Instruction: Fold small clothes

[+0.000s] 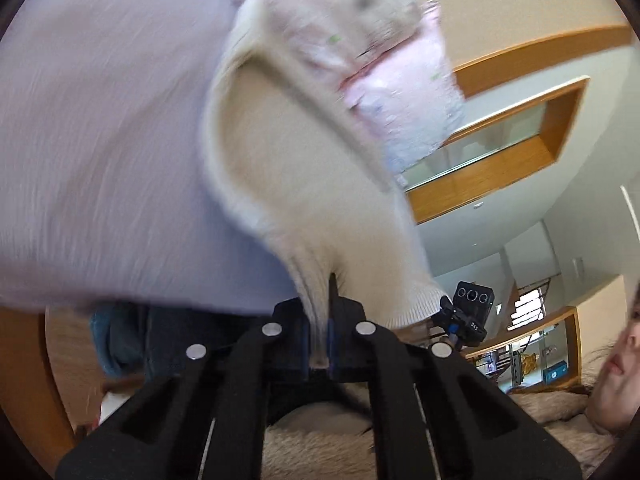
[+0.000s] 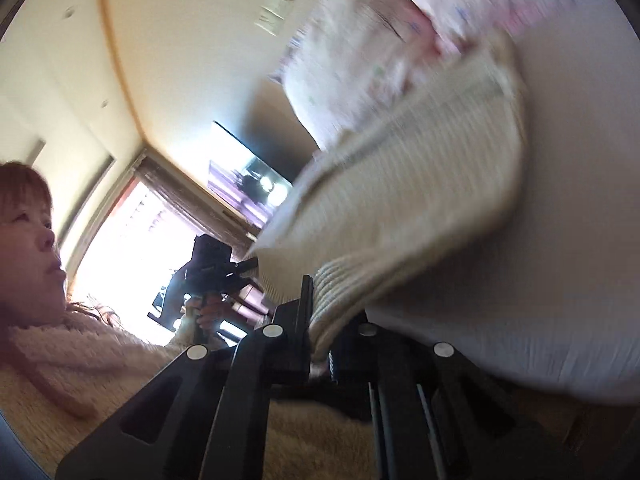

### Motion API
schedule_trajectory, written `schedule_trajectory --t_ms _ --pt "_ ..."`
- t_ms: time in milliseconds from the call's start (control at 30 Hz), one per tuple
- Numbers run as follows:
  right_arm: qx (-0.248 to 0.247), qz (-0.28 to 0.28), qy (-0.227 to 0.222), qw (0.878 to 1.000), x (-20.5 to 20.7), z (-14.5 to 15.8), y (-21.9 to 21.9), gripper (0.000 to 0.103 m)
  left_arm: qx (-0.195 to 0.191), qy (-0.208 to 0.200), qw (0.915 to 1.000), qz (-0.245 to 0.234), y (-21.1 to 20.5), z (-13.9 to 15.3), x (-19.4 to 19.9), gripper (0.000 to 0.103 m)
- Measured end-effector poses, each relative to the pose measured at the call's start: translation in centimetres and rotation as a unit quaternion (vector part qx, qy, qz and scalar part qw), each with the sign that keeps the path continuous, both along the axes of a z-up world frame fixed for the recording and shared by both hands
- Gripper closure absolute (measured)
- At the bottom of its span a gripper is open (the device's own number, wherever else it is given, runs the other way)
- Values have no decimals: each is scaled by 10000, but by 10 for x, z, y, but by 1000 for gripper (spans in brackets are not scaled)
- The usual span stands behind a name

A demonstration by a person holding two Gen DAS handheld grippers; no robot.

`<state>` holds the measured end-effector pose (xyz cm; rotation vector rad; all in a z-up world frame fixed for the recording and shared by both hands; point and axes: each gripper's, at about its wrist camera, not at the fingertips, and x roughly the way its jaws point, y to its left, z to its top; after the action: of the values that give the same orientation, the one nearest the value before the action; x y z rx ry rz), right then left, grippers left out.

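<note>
A small cream ribbed knit garment hangs between both grippers, lifted and blurred by motion. My left gripper is shut on its ribbed hem. My right gripper is shut on another part of the ribbed edge of the same garment. A pink printed cloth lies behind it, also in the right wrist view. The right gripper shows in the left wrist view; the left gripper shows in the right wrist view.
A pale lilac sheet-covered surface lies under the clothes, also in the right wrist view. The person's face and fluffy sweater are close behind. A wooden frame edge is at the left. Dark blue clothing lies near it.
</note>
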<state>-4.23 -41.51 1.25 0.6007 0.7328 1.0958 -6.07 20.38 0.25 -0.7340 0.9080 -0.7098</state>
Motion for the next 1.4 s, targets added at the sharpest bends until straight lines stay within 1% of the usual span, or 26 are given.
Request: schedule_trajectory --t_ms 133,200,267,333,433,500,533,567,600,633,667,700,733,767,800,867,900,1000,1067,1167,1200,1233,1267,1300,1367,1400 --pt "-124 -496 -1054 9931 62 81 15 96 114 -895 9955 294 3 68 47 97" --pt "-111 -825 -1198 9893 105 102 22 96 65 -1103 9919 627 3 89 91 97" --pt "-78 -1314 -1072 9855 159 110 34 96 63 -1020 9896 1010 3 96 142 97" --pt "-145 -1898 -798 9785 213 102 48 96 257 -823 9865 1394 -2 91 192 97" --pt "-588 -2741 -96 9599 273 65 54 96 586 -319 9815 1795 -12 62 261 97" --pt "-859 -3047 591 9467 297 30 55 95 425 165 9822 1824 -15 32 290 97" --pt "-1050 -3150 1054 9373 306 14 54 86 323 365 9826 1795 -16 21 296 96" --pt "-1150 -3266 1293 9292 310 5 54 64 197 466 9831 1759 -16 13 296 93" --pt "-1139 -3396 1337 9240 308 1 52 49 110 453 9837 1736 -15 11 294 80" --pt "-1031 -3565 1167 9212 301 1 46 20 10 382 9849 1687 -13 13 290 68" --pt "-935 -3752 950 9173 292 5 41 1 -68 289 9856 1663 -10 18 284 39" --pt "-888 -4006 751 9088 280 10 35 1 -91 202 9850 1712 -4 24 275 19" --pt "-762 -4125 552 9061 271 15 29 1 -111 84 9840 1775 0 32 266 16" --pt "-583 -4046 385 9118 264 20 24 1 -62 -49 9833 1821 7 39 255 15" --pt "-471 -3996 283 9151 260 23 21 1 125 -76 9824 1860 14 44 247 15" --pt "-365 -3955 82 9177 250 24 17 1 532 162 9793 1948 26 43 241 19" --pt "-375 -3931 59 9187 247 24 16 1 657 366 9786 1914 31 36 241 30" --pt "-402 -3757 215 9256 250 21 15 1 729 884 9778 1753 38 11 242 48" --pt "-446 -3660 324 9290 261 21 23 1 761 988 9780 1669 35 -2 241 48" --pt "-515 -3586 356 9314 264 20 30 1 623 897 9810 1606 26 -8 242 49" --pt "-510 -3568 369 9321 265 20 30 1 450 922 9823 1565 23 -11 243 51" --pt "-490 -3529 404 9335 266 19 31 1 406 943 9826 1547 18 -12 245 57" --pt "-471 -3498 433 9346 267 18 31 1 447 991 9822 1534 12 -16 247 71" --pt "-453 -3469 454 9357 267 18 31 1 375 1102 9816 1515 7 -22 248 79" --pt "-385 -3433 471 9373 267 19 28 1 75 1197 9781 1702 7 -25 246 83" --pt "-316 -3423 456 9379 265 21 25 1 -221 1198 9770 1752 8 -23 244 85"
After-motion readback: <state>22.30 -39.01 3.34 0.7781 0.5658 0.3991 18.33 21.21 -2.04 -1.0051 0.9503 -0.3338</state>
